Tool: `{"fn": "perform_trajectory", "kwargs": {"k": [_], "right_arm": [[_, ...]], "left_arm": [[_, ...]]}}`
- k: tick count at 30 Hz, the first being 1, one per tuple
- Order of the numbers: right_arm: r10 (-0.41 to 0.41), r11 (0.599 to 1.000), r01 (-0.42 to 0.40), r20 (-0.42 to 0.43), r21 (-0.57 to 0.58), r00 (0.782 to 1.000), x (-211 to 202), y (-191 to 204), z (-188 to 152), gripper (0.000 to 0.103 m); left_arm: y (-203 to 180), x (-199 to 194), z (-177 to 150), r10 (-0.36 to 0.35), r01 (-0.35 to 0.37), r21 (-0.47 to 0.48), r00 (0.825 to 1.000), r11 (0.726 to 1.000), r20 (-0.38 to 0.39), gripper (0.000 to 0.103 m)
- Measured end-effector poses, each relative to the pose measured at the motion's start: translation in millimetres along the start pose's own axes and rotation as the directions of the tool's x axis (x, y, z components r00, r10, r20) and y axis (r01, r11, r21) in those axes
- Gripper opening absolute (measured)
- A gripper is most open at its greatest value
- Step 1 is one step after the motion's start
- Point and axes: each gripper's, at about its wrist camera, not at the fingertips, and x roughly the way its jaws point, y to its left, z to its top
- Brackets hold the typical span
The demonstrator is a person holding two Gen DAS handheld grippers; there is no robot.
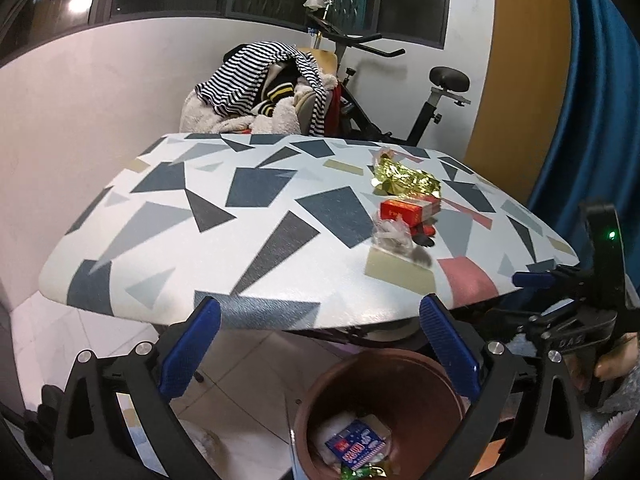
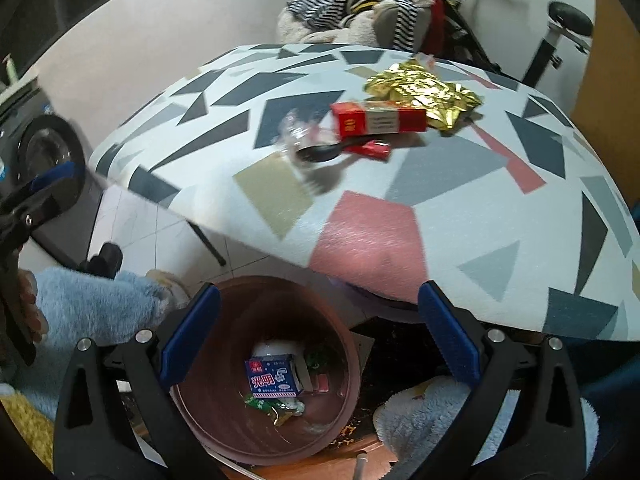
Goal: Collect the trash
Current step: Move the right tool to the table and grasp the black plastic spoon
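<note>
From the left wrist we see our left gripper point(image 1: 320, 344) spread empty above the bin point(image 1: 380, 412), its contents cut off below, while from the right wrist our right gripper point(image 2: 320, 340) gapes empty over binned trash point(image 2: 276, 376), and a blurred wrapper point(image 2: 296, 132) lies on the table point(image 2: 360, 232).

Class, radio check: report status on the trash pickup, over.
Both hand-held grippers open, empty: left, right. Red box, gold wrapper on table; blue carton in bin. Nothing blocking.
</note>
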Motion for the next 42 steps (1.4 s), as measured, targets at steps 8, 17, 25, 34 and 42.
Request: {"fn": "perform_trajectory", "kwargs": {"k": [8, 17, 25, 34, 42], "right_arm": [[0.011, 0.999, -0.012, 0.026, 0.053, 1.000, -4.5, -22.2, 10.7, 0.097], [0.021, 0.999, -0.023, 0.075, 0.028, 0.997, -7.3, -35.4, 20.5, 0.097], [0.008, 0.999, -0.007, 0.029, -0.038, 1.000, 4.6, -31.2, 28.6, 0.097], [-0.038, 0.999, 0.036, 0.066, 0.040, 0.997, 9.4, -35.7, 39.6, 0.097], [0.099, 0.981, -0.105, 0.045, 0.164, 0.994, 33.5, -45.1, 73.9, 0.064]], "left_arm": [[12.2, 6.6, 13.8, 0.038, -0.038, -0.025, 0.999, 0.999, 0.019, 0.097], [16.4, 16.8, 20.7, 0.051, -0.050, -0.013, 0.999, 0.999, 0.019, 0.097], [19.1, 28.1, 21.0, 0.022, -0.022, -0.029, 1.000, 0.999, -0.011, 0.097], [28.3, 37.9, 20.2, 0.048, -0.051, -0.088, 0.998, 0.995, -0.040, 0.097], [23.6, 37.4, 19.8, 0.060, -0.061, -0.068, 0.998, 0.996, -0.009, 0.097]]}}
